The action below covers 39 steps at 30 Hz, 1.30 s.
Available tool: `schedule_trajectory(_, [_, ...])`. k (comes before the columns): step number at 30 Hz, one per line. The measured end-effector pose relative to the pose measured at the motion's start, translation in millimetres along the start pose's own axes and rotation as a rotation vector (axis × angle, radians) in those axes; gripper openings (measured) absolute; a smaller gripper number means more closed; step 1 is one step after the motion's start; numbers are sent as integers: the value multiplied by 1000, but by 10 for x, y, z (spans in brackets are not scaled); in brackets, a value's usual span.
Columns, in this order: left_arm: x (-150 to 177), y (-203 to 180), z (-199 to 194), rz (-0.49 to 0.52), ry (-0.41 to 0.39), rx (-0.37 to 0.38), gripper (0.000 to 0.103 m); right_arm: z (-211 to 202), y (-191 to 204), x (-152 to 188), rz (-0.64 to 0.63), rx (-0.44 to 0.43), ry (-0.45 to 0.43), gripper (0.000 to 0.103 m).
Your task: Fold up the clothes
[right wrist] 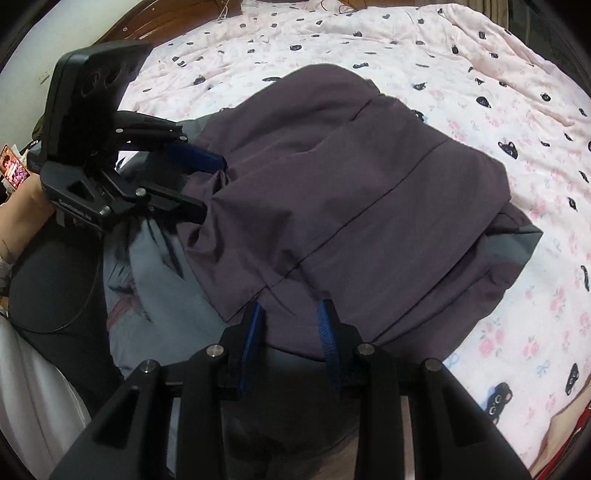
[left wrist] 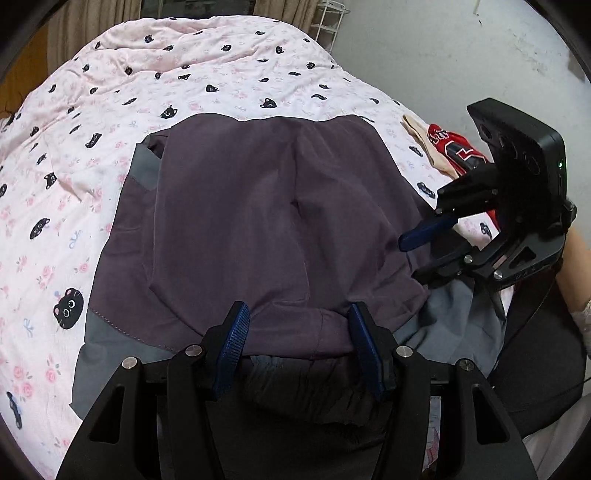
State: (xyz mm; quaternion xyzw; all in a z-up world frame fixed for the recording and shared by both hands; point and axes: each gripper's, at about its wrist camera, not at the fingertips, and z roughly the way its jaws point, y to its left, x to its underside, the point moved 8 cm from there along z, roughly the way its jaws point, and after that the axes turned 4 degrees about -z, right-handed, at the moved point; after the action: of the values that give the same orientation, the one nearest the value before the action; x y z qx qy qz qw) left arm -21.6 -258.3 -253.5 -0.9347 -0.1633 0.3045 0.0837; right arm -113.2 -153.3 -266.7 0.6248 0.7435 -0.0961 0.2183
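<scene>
Covering the bed (left wrist: pixel 207 66) is a pink cat-print quilt; on it lies a purple-grey garment (left wrist: pixel 258 206), folded. The left gripper (left wrist: pixel 297 332) and right gripper (right wrist: pixel 290 325) both stand wide at its near hem. Far right, a red garment (left wrist: pixel 454 147) shows unreadable lettering.

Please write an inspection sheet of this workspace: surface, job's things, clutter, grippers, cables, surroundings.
Surface: bed with pink cat-print sheet, wrinkled.
Job's things: purple-and-grey garment, partly folded, near edge between both grippers.
Clutter: red printed cloth on a beige piece by the wall.
Grippers: left gripper jaws open around the garment's edge; right gripper jaws open over its edge.
Cables: thin black cable near the person.
Surroundings: white wall, curtain, white wire rack.
</scene>
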Motion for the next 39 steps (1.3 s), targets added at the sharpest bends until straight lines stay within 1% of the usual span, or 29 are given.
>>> schedule_trajectory(2, [-30,-7,-87,-6,-30,11,51,-100,11,-23,10,7,-29,33])
schedule_trajectory(5, [-43,40,-378,-48,-125,25,51,-350,5,-14,66,12,-98,35])
schedule_trajectory(6, [-22,76,-510,-84,-163,34,51,-455,-1,0,95,13,-128,42])
schedule_trajectory(7, [6,108,-635,-117,-197,40,52,-594,-6,46,148,15,-170,53])
schedule_trajectory(8, [64,137,-771,-152,-230,38,52,-689,5,107,192,22,-197,57])
schedule_trajectory(9, [134,168,-907,-185,-260,32,56,-784,16,169,237,29,-223,60])
schedule_trajectory(11, [250,216,-1088,-230,-291,25,63,-969,38,298,324,40,-274,60])
schedule_trajectory(12, [346,229,-1176,-251,-296,19,66,-1018,70,377,365,26,-287,60])
schedule_trajectory(13, [428,239,-1209,-262,-286,6,67,-1056,100,455,401,14,-296,60])
schedule_trajectory(18, [846,378,-1201,-281,-183,-108,68,-941,243,813,483,17,-216,60])
schedule_trajectory(21, [1070,477,-1162,-317,-139,-138,68,-874,331,1029,532,19,-167,60])
schedule_trajectory(25, [1275,590,-1119,-334,-106,-149,68,-786,448,1312,596,22,-102,60])
schedule_trajectory(27, [1370,645,-1098,-343,-91,-152,68,-709,470,1405,607,24,-74,60])
schedule_trajectory(30, [1472,700,-1038,-353,-65,-124,68,-613,529,1490,604,30,-46,60])
schedule_trajectory(34, [1535,664,-954,-334,-30,-109,68,-514,598,1575,597,22,-32,60])
schedule_trajectory(39, [1541,631,-892,-324,-13,-91,68,-409,667,1657,610,0,-31,60])
